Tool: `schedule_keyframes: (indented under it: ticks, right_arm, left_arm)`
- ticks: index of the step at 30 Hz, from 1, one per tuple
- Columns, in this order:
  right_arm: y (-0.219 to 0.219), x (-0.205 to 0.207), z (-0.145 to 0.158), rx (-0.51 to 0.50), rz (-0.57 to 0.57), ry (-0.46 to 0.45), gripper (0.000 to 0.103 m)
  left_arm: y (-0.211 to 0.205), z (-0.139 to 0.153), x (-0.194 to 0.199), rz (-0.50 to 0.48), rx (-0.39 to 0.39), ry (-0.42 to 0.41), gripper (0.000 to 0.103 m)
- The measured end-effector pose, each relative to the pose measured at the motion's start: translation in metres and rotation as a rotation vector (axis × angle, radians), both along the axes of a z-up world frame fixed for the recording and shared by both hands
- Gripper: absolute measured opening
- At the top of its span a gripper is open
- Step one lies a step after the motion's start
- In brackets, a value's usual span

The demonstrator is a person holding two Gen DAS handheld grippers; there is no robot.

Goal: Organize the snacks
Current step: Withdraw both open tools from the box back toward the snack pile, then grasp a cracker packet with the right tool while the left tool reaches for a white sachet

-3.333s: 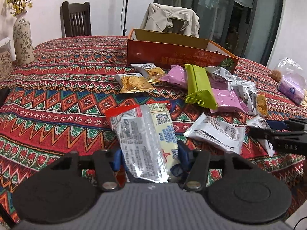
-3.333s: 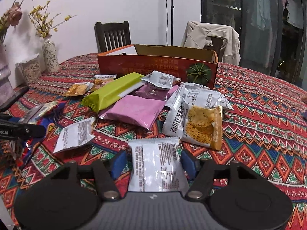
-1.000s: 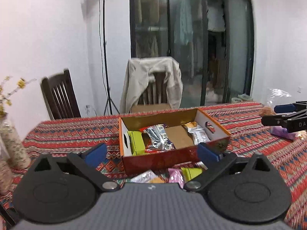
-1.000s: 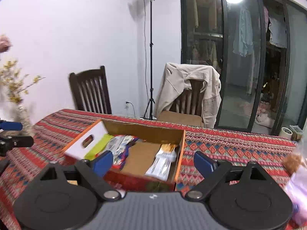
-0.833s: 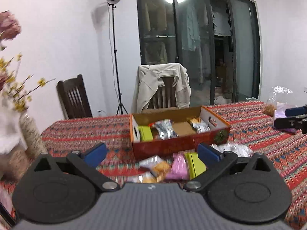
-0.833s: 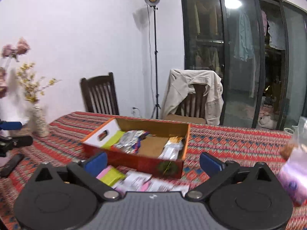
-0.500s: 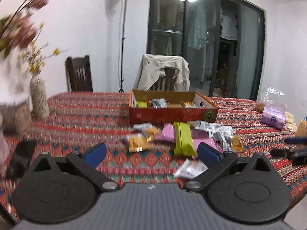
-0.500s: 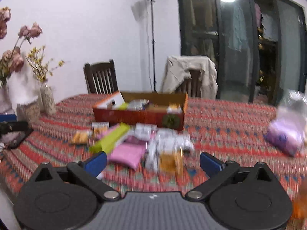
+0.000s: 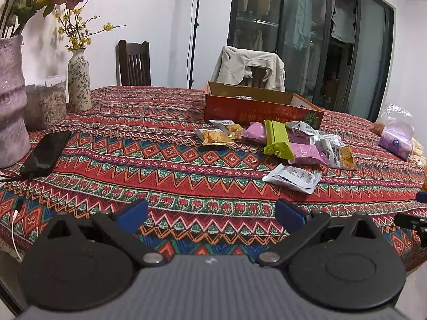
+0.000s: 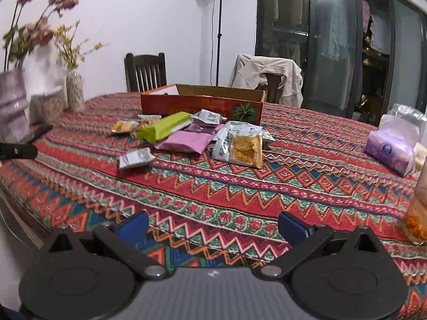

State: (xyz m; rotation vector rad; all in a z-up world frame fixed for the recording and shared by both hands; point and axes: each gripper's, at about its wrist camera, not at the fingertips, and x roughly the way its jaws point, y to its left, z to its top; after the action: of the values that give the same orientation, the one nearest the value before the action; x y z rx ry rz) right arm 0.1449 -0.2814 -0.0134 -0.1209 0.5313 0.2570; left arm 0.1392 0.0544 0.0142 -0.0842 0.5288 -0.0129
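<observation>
A second ago both cameras looked down into the box; now they sit low near the table edge. The left gripper (image 9: 210,213) and right gripper (image 10: 213,225) both gape wide, holding and touching nothing. The snack packets (image 10: 192,138) lie at twelve o'clock, in front of the orange box (image 10: 202,105).

Patterned tablecloth (image 9: 133,144) covers table. Black phone (image 9: 45,153) lies flat near left edge, beside large pink vase (image 9: 10,101). Small floral vase (image 9: 78,80) and clear jar (image 9: 48,101) behind. Jacket (image 9: 248,66) draped over far chair. Tissue pack (image 10: 389,152), probably bagged, at right.
</observation>
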Motion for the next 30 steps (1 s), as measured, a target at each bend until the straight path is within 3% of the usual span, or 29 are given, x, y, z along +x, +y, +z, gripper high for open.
schedule_keyframes:
  ticks: [7,12,21,30]
  right_arm:
    - [-0.006,0.001,0.007,0.021,-0.016,-0.017,0.103]
    - [-0.013,0.009,0.007,0.033,-0.050,-0.018,0.103]
    - [-0.025,0.038,0.003,0.070,-0.091,-0.009,0.103]
    - [-0.027,0.080,-0.003,0.072,-0.106,0.005,0.103]
  left_arm:
    - [-0.014,-0.001,0.004,-0.052,0.010,0.004,0.103]
    - [-0.038,-0.005,0.022,-0.144,0.020,0.017,0.103]
    - [-0.083,-0.018,0.087,-0.310,0.077,0.040,0.103]
    - [-0.105,-0.038,0.146,-0.405,0.090,0.113,0.103]
